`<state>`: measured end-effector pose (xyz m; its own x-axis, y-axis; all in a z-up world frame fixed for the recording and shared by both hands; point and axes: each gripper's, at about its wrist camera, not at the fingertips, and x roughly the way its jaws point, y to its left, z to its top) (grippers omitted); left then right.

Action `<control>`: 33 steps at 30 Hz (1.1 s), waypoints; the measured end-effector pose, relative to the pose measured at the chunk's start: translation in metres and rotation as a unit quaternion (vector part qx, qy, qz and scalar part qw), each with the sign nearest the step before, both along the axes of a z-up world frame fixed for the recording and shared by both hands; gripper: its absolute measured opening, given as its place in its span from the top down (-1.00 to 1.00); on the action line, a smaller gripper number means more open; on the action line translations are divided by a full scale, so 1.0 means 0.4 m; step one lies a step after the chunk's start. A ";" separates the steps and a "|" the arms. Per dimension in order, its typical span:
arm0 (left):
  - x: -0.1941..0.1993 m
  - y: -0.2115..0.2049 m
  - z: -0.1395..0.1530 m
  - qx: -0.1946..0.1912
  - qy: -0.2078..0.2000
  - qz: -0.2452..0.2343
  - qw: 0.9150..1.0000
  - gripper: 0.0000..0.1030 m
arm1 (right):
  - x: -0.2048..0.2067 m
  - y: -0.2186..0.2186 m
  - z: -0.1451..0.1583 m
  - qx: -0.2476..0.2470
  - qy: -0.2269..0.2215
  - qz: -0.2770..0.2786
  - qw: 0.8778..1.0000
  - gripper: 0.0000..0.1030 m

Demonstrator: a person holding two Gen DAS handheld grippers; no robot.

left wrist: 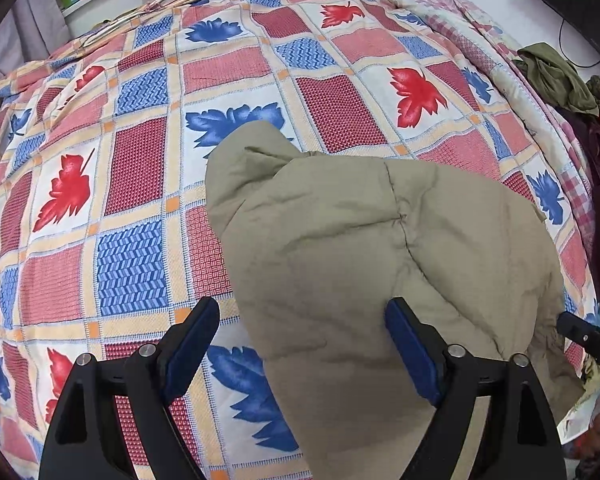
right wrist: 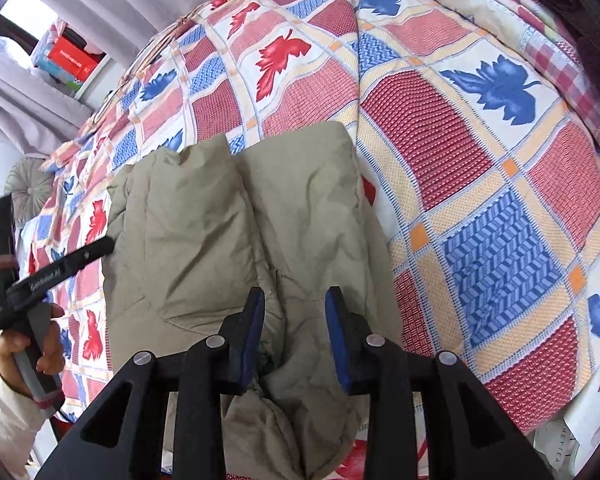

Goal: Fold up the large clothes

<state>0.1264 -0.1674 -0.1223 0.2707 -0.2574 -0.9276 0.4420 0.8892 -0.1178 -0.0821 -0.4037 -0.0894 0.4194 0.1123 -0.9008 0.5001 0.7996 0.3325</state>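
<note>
A padded khaki jacket (left wrist: pixel 372 248) lies folded on a bed with a red, blue and cream leaf-patterned quilt (left wrist: pixel 140 128). My left gripper (left wrist: pixel 300 316) is wide open above the jacket's near left edge and holds nothing. In the right wrist view the jacket (right wrist: pixel 236 232) lies with both sleeves folded lengthwise side by side. My right gripper (right wrist: pixel 294 304) is open over the jacket's near end, with cloth between the fingers but not pinched. The left gripper (right wrist: pixel 100 246) shows at the jacket's left edge, held by a hand.
A pile of dark and olive clothes (left wrist: pixel 556 76) lies at the far right of the bed. A second pink checked quilt (left wrist: pixel 452 12) lies at the far end. A shelf with boxes (right wrist: pixel 72 60) and curtains stand beyond the bed. The quilt (right wrist: pixel 480 160) spreads right of the jacket.
</note>
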 end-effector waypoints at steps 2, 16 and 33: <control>-0.013 0.011 0.000 0.004 -0.005 0.004 1.000 -0.99 | 0.000 -0.013 0.006 -0.001 -0.001 -0.005 1.000 0.30; -0.030 0.166 -0.103 -0.118 0.102 0.057 0.986 -0.99 | -0.003 -0.119 -0.058 0.076 -0.011 -0.021 0.997 -0.75; -0.006 0.128 -0.303 -0.318 0.262 0.036 0.910 -0.99 | 0.119 -0.123 -0.203 0.294 -0.082 0.077 0.949 -1.00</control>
